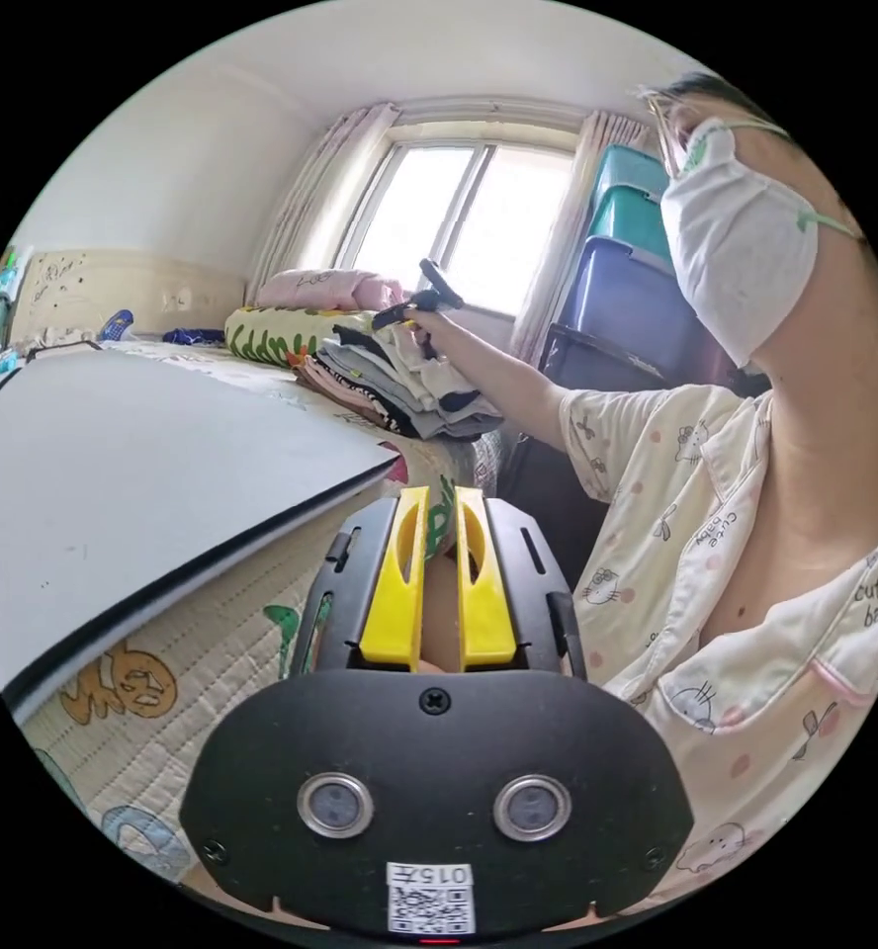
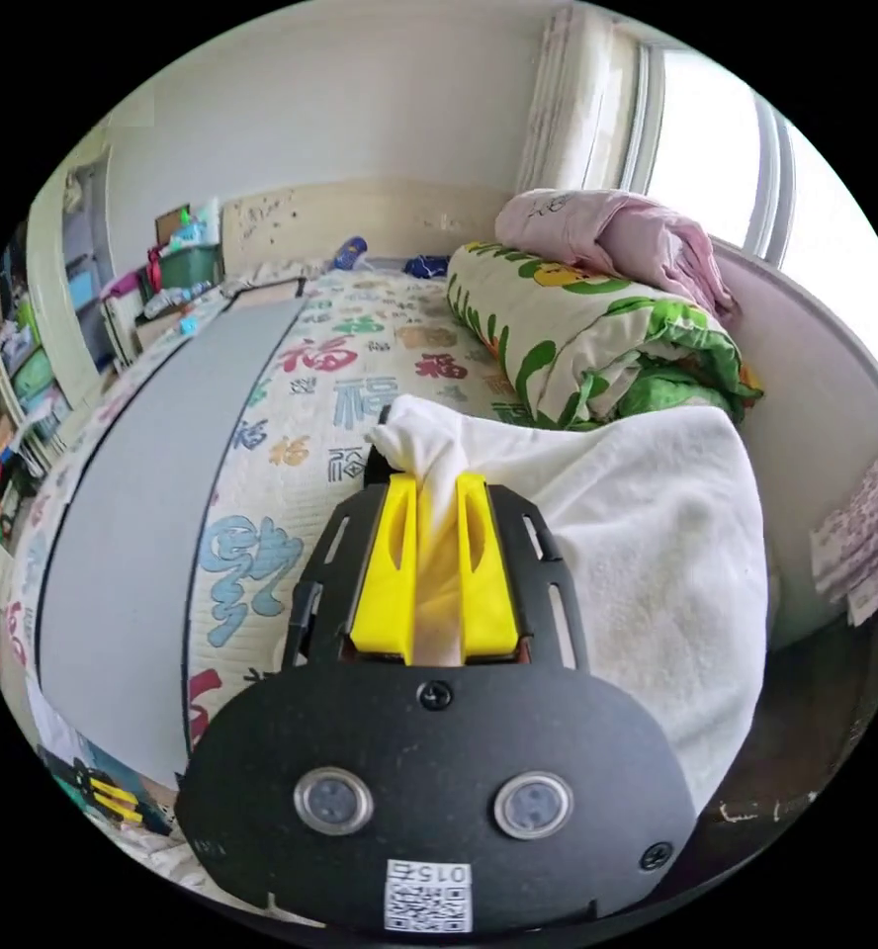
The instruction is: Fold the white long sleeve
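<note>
white long sleeve (image 2: 647, 554) pinched in right tongs (image 2: 437, 494) (bunched) — left tongs (image 1: 439, 504) nearly together, holding nothing.

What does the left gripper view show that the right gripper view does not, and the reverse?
Left gripper view: a person's arm holding the right tool above a stack of folded clothes, and storage boxes. Right gripper view: the right tool's jaws pinching the white long sleeve. Both: the grey board, the printed quilt, the rolled green-patterned blanket with a pink bundle on it.
</note>
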